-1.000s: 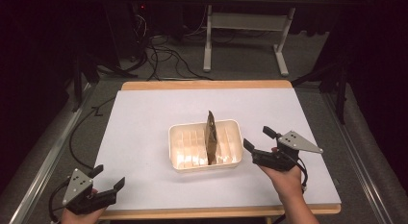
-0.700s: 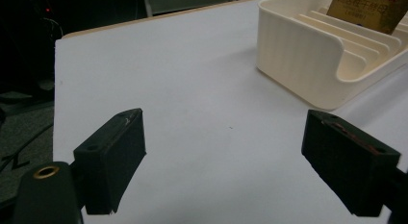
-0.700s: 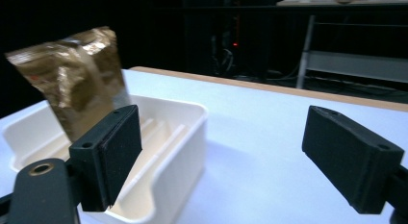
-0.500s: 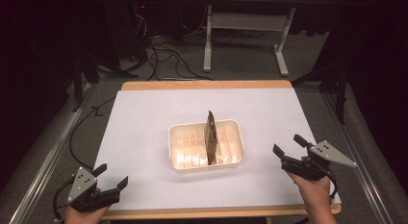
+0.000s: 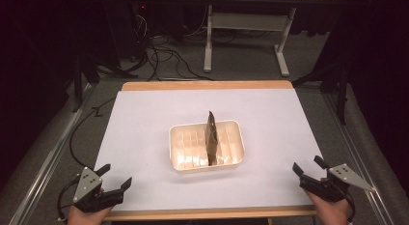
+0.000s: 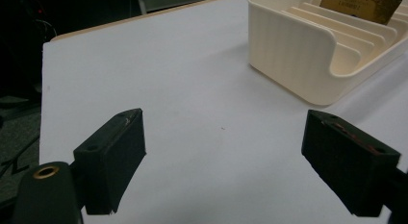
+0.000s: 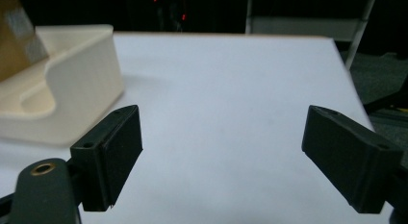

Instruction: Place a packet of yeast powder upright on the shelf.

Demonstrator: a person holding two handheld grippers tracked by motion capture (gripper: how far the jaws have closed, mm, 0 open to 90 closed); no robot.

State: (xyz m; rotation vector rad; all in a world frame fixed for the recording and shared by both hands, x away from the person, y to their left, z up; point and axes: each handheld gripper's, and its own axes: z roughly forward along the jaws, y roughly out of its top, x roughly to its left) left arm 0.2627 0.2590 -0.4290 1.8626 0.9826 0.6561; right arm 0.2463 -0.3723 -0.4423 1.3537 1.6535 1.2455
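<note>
Brown card point(image 5: 211, 138) upright in slotted cream tray point(image 5: 179, 160) on bench point(image 5: 144, 119): thin, probably light, stiff; pinch your top edge. Left gripper point(image 5: 114, 182), right gripper point(image 5: 308, 171): jaws spread, empty.

Two black handheld grippers — left gripper point(image 5: 115, 179) at 7 o'clock, right gripper point(image 5: 309, 166) at 5 o'clock — blocky matte jaws, grey three-cornered screw-dotted plates, trailing black cables.
</note>
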